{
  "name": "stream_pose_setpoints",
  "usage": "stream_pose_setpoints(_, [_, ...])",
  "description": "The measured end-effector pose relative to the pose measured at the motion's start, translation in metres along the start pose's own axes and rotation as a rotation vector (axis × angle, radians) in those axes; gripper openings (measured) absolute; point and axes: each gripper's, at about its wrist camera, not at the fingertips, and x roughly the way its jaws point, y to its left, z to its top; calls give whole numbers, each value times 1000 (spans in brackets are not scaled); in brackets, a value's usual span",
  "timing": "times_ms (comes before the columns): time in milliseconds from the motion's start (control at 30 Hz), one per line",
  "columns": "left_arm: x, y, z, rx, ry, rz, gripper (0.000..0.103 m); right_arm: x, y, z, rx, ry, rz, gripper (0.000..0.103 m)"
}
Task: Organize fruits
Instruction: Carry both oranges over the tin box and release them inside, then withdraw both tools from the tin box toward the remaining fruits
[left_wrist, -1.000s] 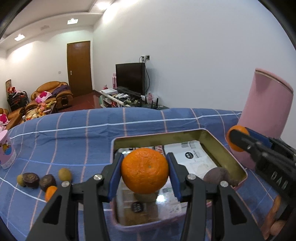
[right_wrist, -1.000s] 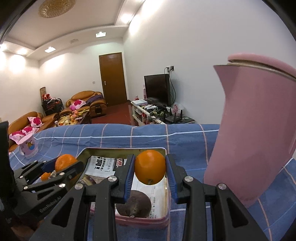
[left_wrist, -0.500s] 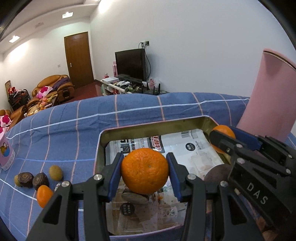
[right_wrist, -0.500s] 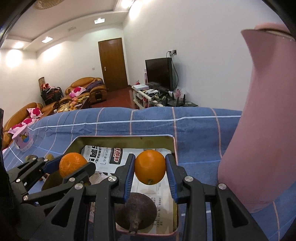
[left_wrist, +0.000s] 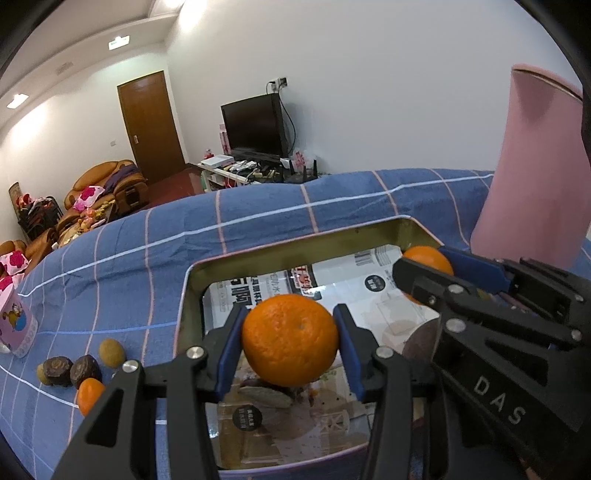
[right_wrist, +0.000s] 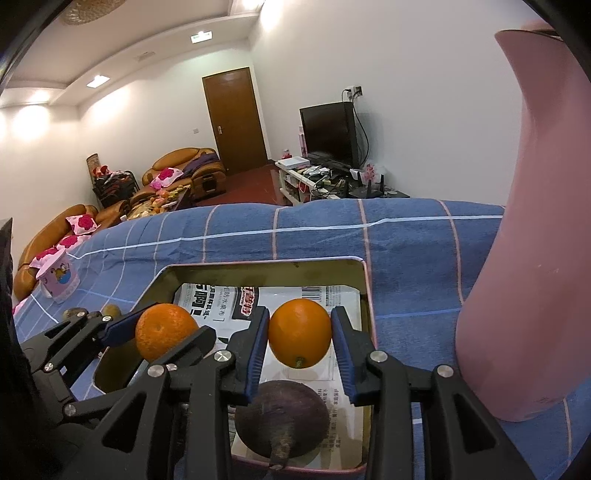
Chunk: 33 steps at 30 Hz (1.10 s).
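Fruits lie in two places. At far left, loose on the blue checked cloth (left_wrist: 258, 221), sit a small orange, two dark fruits (left_wrist: 70, 371) and a yellow-green one (left_wrist: 111, 353), not yet gathered. Next, the left gripper (left_wrist: 290, 341) clenches a dimpled mandarin (left_wrist: 290, 339) over the paper-lined tin (left_wrist: 190, 295), apparently to set it inside. Beside it, the right gripper (right_wrist: 300, 339) grasps a smooth orange (right_wrist: 300, 338) above a dark round fruit (right_wrist: 280, 415) already in the tin. A tall pink jug (right_wrist: 535, 258) stands at far right.
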Motion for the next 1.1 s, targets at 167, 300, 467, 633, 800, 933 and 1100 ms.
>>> stream_pose_setpoints(167, [0,-1,0,0,6,0,64,0,0,0,8,2,21,38])
stream_pose_setpoints(300, [-3,-1,-1,-4,-4,19,85,-5,1,-2,12,-23,21,61])
stream_pose_setpoints(467, [-19,-2,-2,3,-86,32,100,-24,3,0,5,-115,-29,70])
stream_pose_setpoints(633, [-34,1,-3,-10,-170,51,103,-46,3,1,6,-227,-129,80])
stream_pose_setpoints(800, [-49,9,-5,-31,-268,140,103,-61,3,-3,-10,-365,-205,86])
stream_pose_setpoints(933, [-50,16,-5,-33,-284,160,103,-67,3,-4,-19,-415,-225,87])
stream_pose_setpoints(1100, [-48,21,-6,-49,-269,162,103,-69,-4,-5,2,-414,-225,87])
